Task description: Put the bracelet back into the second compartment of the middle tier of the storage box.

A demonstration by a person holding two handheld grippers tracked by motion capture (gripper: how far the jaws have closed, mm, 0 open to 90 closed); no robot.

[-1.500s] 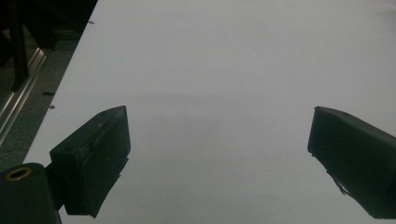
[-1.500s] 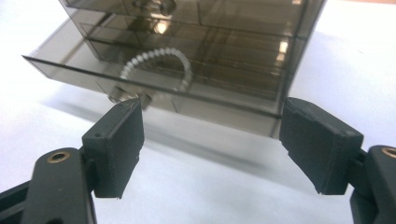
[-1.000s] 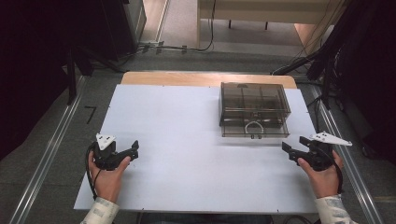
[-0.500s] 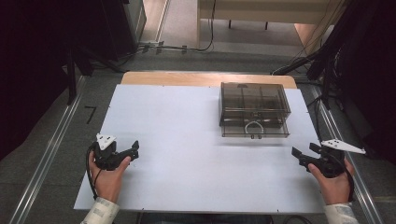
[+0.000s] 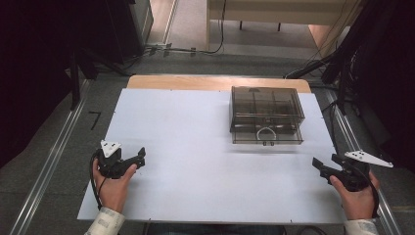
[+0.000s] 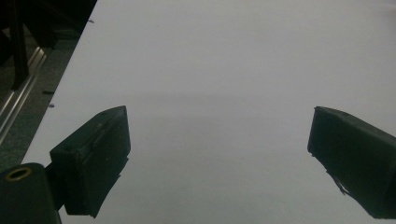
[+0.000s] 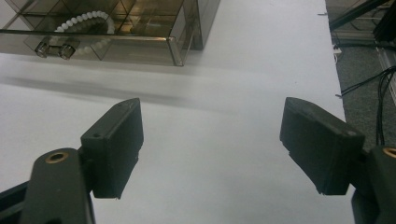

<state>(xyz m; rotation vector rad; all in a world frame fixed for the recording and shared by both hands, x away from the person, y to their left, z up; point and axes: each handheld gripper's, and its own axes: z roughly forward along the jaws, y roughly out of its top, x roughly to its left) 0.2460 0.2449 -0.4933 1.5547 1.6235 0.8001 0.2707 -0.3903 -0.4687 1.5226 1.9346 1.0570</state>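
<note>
Counter point(image 5: 195, 147) carries a smoky clear plastic box point(image 5: 265, 115) at far right, its bottom drawer pulled out, a white bead loop point(image 5: 265, 131) inside. Left claw point(image 5: 133, 160) sits low at near left, jaws apart over bare white surface. Right claw point(image 5: 327, 167) at near right edge, jaws apart, well short of the box.

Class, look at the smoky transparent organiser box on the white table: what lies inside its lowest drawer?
A string of white beads curves inside the drawer of the box, behind the clear knob. The tinted walls blur the upper compartments, so their contents cannot be told.
</note>
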